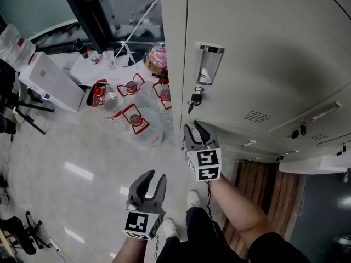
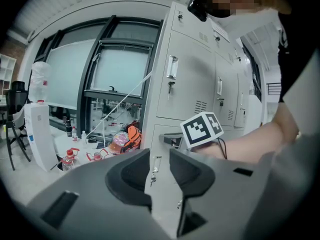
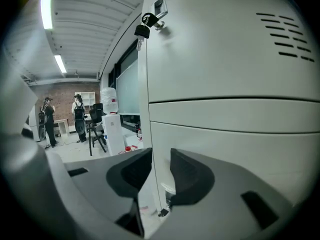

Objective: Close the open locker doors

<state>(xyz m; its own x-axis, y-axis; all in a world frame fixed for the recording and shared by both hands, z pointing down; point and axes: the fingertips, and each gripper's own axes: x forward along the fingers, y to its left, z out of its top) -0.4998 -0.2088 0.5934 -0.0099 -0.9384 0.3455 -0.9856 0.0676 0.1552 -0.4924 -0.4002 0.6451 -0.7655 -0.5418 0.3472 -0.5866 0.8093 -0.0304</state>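
Observation:
A row of pale grey lockers [image 1: 263, 48] fills the right of the head view. The nearest upper door lies flat, with a metal handle [image 1: 209, 63] and a key [image 1: 194, 98] hanging in its lock. Farther right, one door panel [image 1: 329, 162] sticks out from the row. My right gripper [image 1: 196, 127] is open and close to the left edge of the locker front [image 3: 225, 74]. Nothing is between its jaws [image 3: 161, 156]. My left gripper [image 1: 151, 181] hangs open and empty over the floor, left of the right one. It points at the lockers [image 2: 185, 94].
Several water bottles with red handles [image 1: 134, 116] stand on the floor left of the lockers, beside a white box [image 1: 49, 81]. Dark window frames rise behind them. Wooden flooring [image 1: 263, 185] lies under the lockers' front. Two people [image 3: 79, 116] stand far off across the room.

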